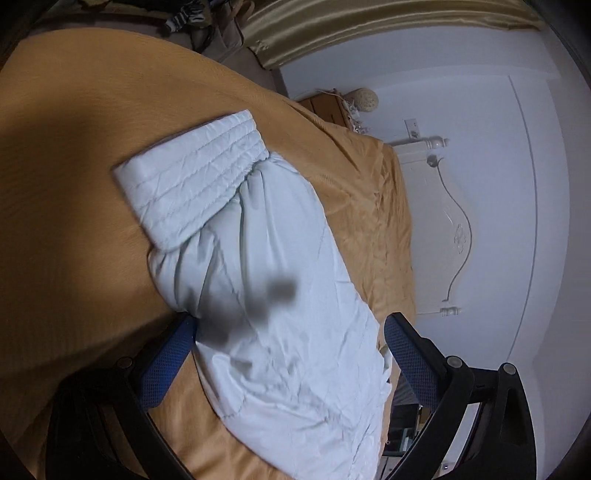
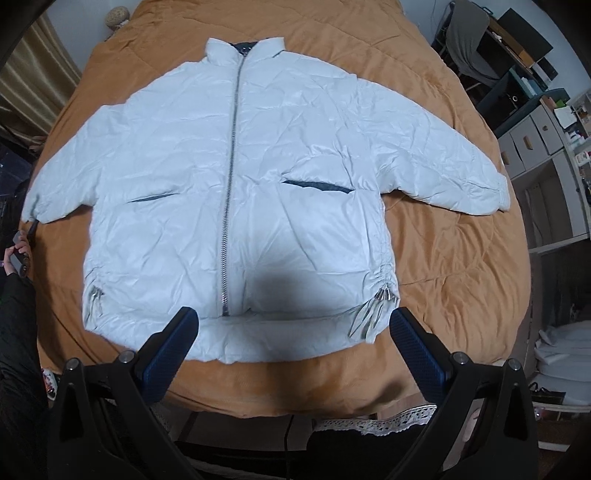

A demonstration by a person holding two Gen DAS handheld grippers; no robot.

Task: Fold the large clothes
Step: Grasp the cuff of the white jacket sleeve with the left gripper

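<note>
A pale blue puffer jacket point(image 2: 236, 177) lies flat, front up and zipped, on an orange bed cover point(image 2: 461, 258), sleeves spread to both sides. My right gripper point(image 2: 291, 328) is open above the jacket's hem, fingers apart on either side of it, holding nothing. In the left wrist view one sleeve point(image 1: 280, 314) with its ribbed cuff point(image 1: 192, 177) lies on the cover point(image 1: 74, 184). My left gripper point(image 1: 288, 343) is open, its blue-padded fingers point(image 1: 170, 362) straddling the sleeve without closing on it.
A white headboard point(image 1: 439, 229) and wall stand beyond the bed, gold curtains point(image 1: 332, 26) behind. Shelves and drawers point(image 2: 543, 147) crowd the right side. A lace-edged bed skirt point(image 2: 376, 421) hangs at the near edge. A person's hand point(image 2: 14, 254) shows at far left.
</note>
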